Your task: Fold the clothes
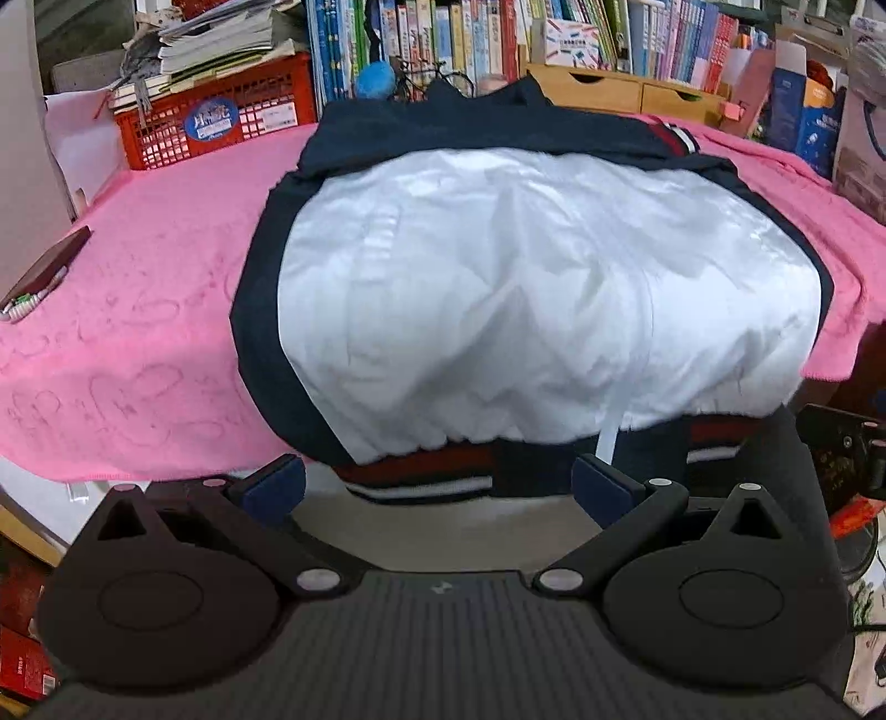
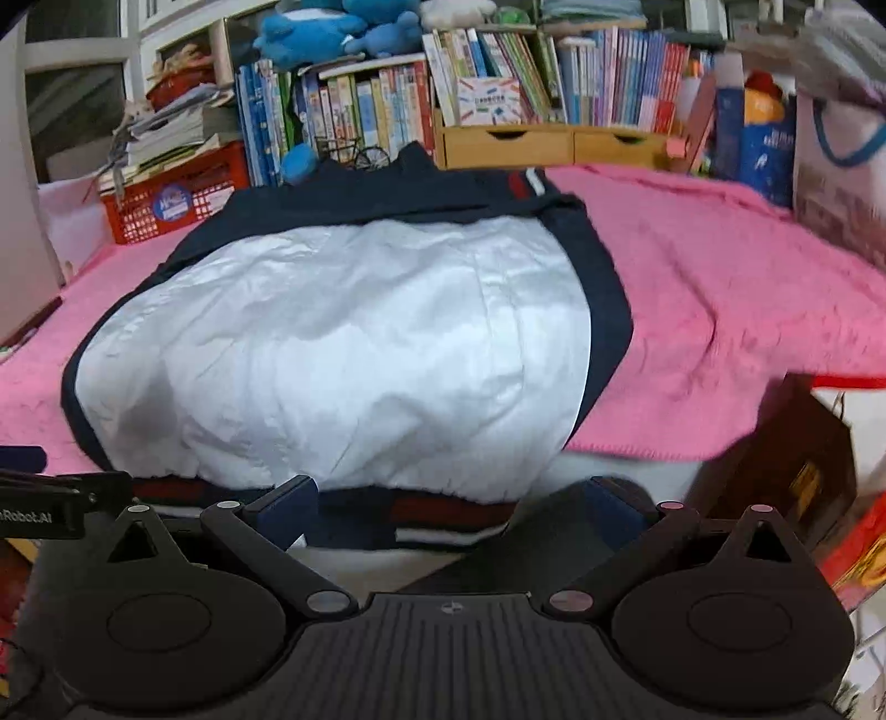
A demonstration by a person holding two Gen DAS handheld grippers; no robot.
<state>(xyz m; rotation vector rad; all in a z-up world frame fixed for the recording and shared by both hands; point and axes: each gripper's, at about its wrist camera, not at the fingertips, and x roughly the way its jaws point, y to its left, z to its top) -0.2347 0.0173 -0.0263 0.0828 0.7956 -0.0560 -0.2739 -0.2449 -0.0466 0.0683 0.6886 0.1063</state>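
A navy jacket with white lining [image 1: 526,299] lies lining-up on a pink blanket [image 1: 138,310]. Its red, white and navy striped hem [image 1: 421,476] hangs over the table's near edge. My left gripper [image 1: 437,487] is open, its blue pads on either side of the hem's left part, close in front of it. In the right wrist view the same jacket [image 2: 343,354] fills the middle, and its striped hem [image 2: 443,518] runs along the front. My right gripper [image 2: 448,512] is open, level with the hem's right part. The other gripper [image 2: 50,498] shows at the left edge.
A red crate [image 1: 216,119] with stacked papers stands at the back left. Bookshelves [image 1: 498,39] and wooden drawers [image 1: 620,88] line the back. A dark flat case [image 1: 50,260] lies at the blanket's left edge. Boxes and bags [image 2: 797,459] sit beside the table at right.
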